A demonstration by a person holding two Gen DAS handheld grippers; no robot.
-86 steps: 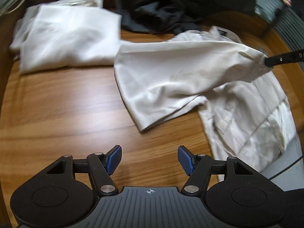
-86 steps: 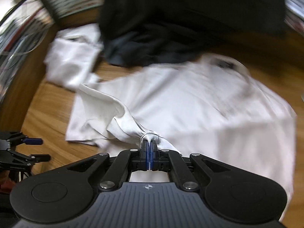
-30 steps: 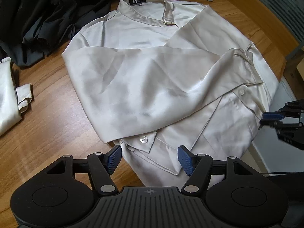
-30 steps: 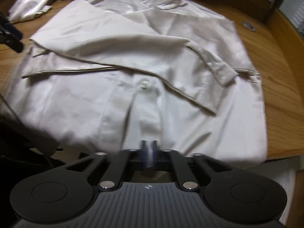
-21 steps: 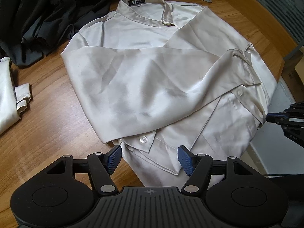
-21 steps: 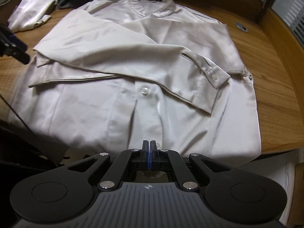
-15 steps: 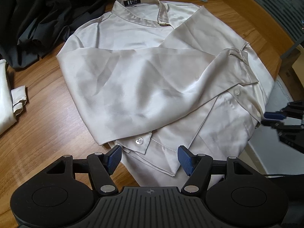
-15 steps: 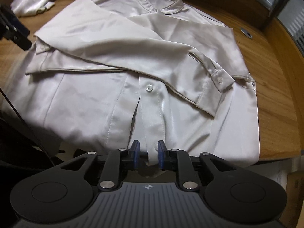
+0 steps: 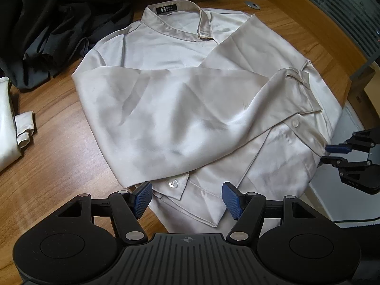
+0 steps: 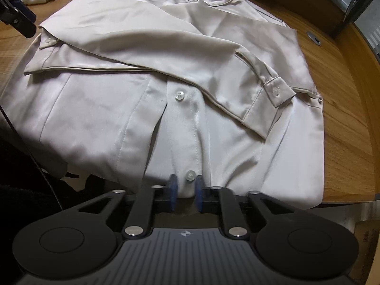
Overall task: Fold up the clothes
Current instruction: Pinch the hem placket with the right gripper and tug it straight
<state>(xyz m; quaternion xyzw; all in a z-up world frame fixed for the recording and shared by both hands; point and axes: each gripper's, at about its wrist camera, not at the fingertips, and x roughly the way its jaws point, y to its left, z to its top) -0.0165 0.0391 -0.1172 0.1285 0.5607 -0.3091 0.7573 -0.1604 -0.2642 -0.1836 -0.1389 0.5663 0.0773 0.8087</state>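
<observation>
Cream satin shirt [image 9: 180, 109] lies face up on the wooden table [image 9: 54, 156], sleeves crossed over its front. Left gripper [image 9: 187, 198] hovers with jaws apart above the hem; right gripper [image 10: 185, 193] is closing, placket between its pads.

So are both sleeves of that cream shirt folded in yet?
Yes. Both sleeves lie crossed over the front of the cream shirt, cuffs at opposite sides. The body is still unfolded, hem hanging over the table edge.
</observation>
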